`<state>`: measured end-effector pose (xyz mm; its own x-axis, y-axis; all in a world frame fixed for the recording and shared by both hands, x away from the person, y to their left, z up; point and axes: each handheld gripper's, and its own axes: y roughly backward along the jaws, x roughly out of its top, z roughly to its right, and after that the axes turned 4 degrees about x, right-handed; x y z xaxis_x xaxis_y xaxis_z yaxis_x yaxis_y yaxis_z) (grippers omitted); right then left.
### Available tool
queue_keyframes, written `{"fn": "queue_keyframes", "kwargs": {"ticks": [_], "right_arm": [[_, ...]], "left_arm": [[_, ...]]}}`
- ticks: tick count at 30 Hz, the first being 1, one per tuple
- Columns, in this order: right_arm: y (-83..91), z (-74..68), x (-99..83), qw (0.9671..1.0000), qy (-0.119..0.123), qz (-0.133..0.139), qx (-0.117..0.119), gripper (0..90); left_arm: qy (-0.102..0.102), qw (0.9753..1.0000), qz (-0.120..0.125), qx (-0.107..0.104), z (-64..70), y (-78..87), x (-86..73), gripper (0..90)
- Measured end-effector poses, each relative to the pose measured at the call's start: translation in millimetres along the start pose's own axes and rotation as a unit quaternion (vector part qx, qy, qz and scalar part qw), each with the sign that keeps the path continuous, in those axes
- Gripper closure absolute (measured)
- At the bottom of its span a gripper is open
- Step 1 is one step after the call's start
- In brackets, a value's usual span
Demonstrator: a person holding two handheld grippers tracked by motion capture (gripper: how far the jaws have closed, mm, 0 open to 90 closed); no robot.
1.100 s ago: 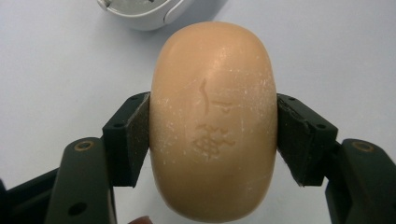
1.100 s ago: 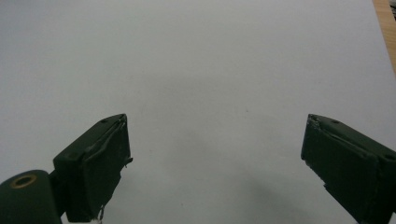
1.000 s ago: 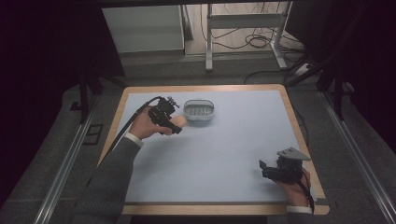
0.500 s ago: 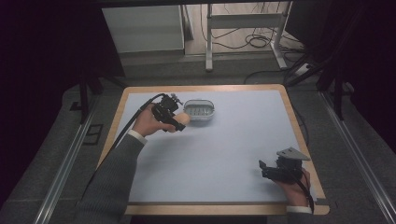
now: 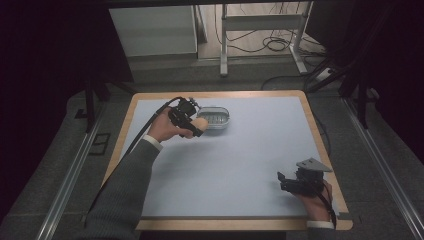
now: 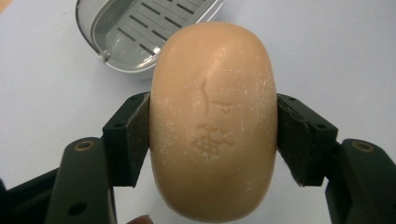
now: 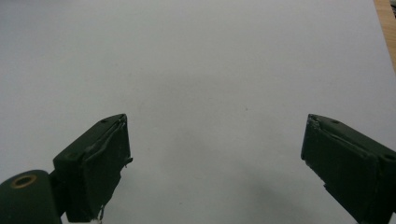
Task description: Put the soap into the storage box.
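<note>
- The left gripper (image 5: 196,125) is at the far left part of the pale blue-grey surface (image 5: 250,165); its two black fingers (image 6: 133,140) are closed on the sides of a smooth, peach-coloured oval bar of soap (image 6: 214,126), one on each side, so the soap is held tight and lifted off the surface
- In the high view the soap (image 5: 200,123) sits just beside the left end of the small grey oval soap dish with a slotted tray inside (image 5: 216,118); in the left gripper view the dish (image 6: 140,35) lies past the soap, up and to the left, and it looks empty
- I think the step in hand is carrying the soap to the dish; the soap is close but not over the tray yet
- The next move calls for bringing the soap a little farther, over the slotted tray, lowering it flat and slow, then opening the fingers; letting go too soon could drop the soap on the rim
- The right gripper (image 5: 282,181) rests near the front right corner of the surface, well apart from the dish; its fingers (image 7: 100,158) are wide open and hold nothing; bare surface lies between them
</note>
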<state>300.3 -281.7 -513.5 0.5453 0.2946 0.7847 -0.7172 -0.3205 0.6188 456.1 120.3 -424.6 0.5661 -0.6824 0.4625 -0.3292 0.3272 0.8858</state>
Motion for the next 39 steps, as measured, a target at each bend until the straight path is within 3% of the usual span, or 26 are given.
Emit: {"fn": "queue_keyframes", "kwargs": {"ticks": [39], "right_arm": [[-0.7,3.1,-1.9,1.0000,-0.004,-0.002,-0.002,7.9]], "left_arm": [[-0.011,0.9999,-0.007,0.003,-13.3,-25.1,30.9,32.9]]}}
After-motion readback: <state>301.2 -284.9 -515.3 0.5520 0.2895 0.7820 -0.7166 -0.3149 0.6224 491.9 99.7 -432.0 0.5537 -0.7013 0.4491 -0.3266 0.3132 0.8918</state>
